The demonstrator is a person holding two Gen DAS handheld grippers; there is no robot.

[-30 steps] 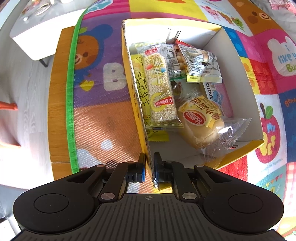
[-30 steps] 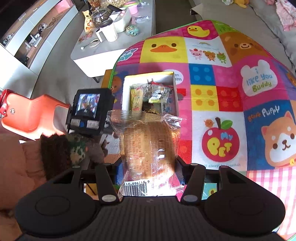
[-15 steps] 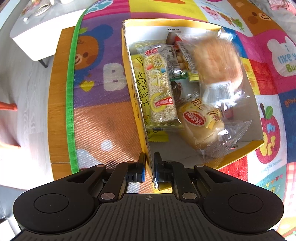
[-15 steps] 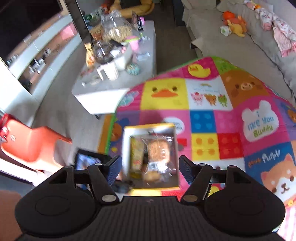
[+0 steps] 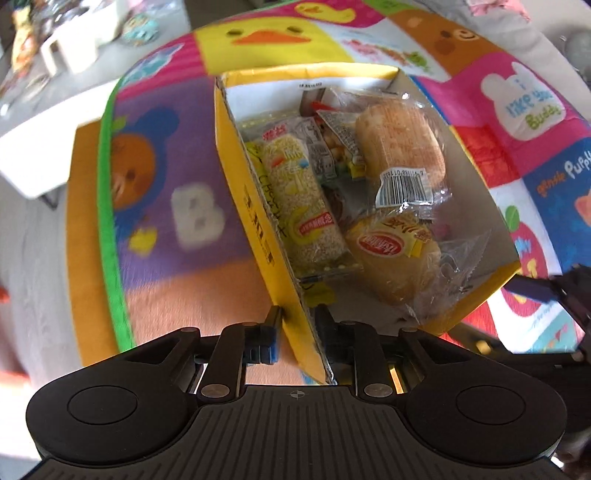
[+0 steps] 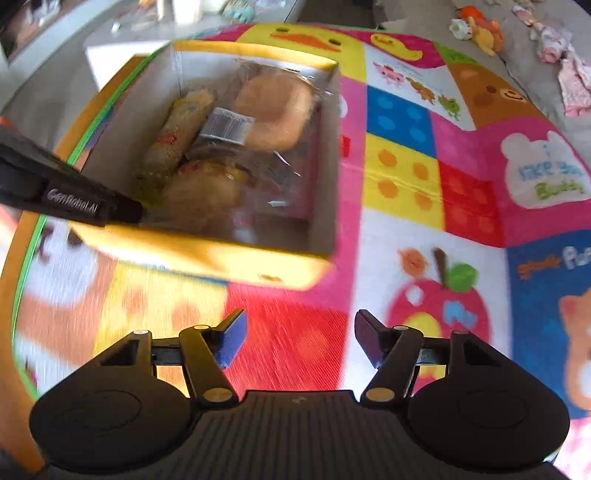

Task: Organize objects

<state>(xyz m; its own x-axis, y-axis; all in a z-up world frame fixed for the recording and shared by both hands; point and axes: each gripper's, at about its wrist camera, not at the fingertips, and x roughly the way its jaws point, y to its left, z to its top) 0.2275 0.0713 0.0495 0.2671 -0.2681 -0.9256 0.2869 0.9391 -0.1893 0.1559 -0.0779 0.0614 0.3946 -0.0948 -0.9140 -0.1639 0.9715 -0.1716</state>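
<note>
A yellow cardboard box (image 5: 255,206) with a white inside stands on a colourful play mat. It holds several snack packs: a rice-puff bar (image 5: 303,199), a wrapped bun with a barcode label (image 5: 400,147) and a yellow-wrapped cake (image 5: 395,254). My left gripper (image 5: 297,317) is shut on the box's near left wall, one finger outside and one inside. My right gripper (image 6: 299,332) is open and empty, low over the mat just in front of the box (image 6: 207,254). The bun (image 6: 273,110) shows inside the box there too.
The play mat (image 6: 424,184) spreads to the right and front. A white low table (image 5: 33,147) with cups stands at the far left beyond the mat's green edge. Soft toys and clothes (image 6: 480,26) lie far right. The left gripper's body (image 6: 62,199) crosses the box's left corner.
The right gripper let go of the wrapped bun, which dropped into the box and now lies on the other snacks. The right gripper then came down close to the mat. The left gripper's view shifted.
</note>
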